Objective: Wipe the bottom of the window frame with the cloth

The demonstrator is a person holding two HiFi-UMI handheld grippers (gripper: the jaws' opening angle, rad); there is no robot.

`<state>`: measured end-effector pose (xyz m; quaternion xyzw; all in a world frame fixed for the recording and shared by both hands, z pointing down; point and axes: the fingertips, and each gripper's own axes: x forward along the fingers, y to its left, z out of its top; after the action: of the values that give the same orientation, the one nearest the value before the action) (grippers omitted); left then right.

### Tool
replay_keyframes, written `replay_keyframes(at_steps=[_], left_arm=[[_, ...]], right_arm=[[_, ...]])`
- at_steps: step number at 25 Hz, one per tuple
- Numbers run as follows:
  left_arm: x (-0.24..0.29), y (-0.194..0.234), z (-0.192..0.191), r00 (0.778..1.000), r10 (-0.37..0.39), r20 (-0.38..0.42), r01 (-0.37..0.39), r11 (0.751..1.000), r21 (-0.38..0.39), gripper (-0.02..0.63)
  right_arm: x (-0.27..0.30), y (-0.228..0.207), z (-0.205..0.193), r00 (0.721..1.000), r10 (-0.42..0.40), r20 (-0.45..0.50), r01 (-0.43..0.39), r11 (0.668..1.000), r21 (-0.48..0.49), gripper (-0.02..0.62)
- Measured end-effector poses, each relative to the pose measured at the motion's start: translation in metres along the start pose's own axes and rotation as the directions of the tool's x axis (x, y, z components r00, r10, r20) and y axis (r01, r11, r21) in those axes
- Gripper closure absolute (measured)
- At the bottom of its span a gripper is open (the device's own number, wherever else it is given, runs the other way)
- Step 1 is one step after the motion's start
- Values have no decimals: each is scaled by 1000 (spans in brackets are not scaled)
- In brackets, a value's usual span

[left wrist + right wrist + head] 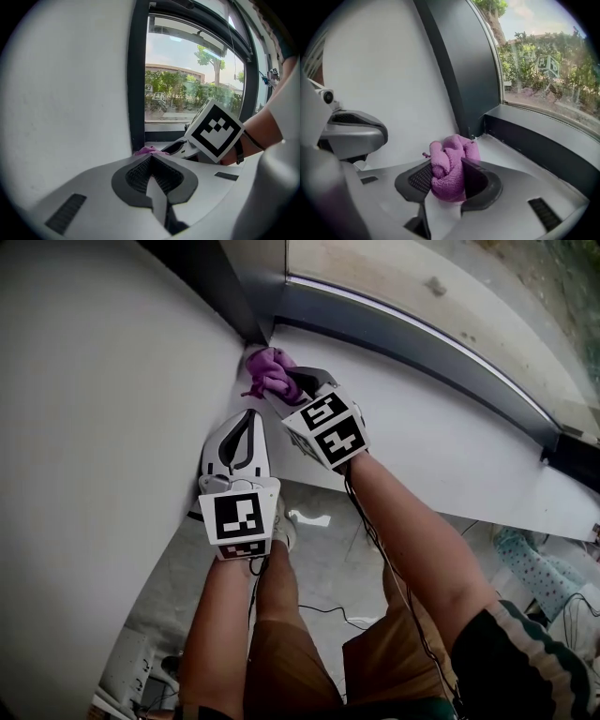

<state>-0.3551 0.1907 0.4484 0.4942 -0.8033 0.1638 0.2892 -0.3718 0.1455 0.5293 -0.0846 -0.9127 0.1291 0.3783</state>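
Right gripper [287,390] clamps bunched purple cloth [269,370] at window frame's [405,336] bottom-left corner, likely the wipe's start; left gripper [249,416] jaws together, empty, held aside.

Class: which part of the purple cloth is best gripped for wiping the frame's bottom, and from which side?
Grip the bunched middle of the purple cloth, as the right gripper does, coming from the room side. It is crumpled into a wad, so pinching its middle leaves a soft lump ahead of the tips to meet the window frame.
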Motion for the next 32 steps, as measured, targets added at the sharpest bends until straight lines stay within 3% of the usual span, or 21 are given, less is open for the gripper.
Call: replay_keyframes(at_steps=[6,12,24,32], left_arm=[[1,-2,0,1000,-14,1,14,1000,5,597],[7,-3,6,999,-38,3,38,999,28,597],[15,-19,8,998,-63,-8,64,996,58,597],[20,-61,5,996,-87,-15,88,993,78,597]], right_arm=[[4,-7,4,999,-34,-24,35,999,35,428],[4,-7,2,1000,-5,-3,5,1000,-3,428],[-7,-16,-8,1000,-9,1,9,999,48,428],[-41,-41,-37,999,-33,-1,33,996,78,428]])
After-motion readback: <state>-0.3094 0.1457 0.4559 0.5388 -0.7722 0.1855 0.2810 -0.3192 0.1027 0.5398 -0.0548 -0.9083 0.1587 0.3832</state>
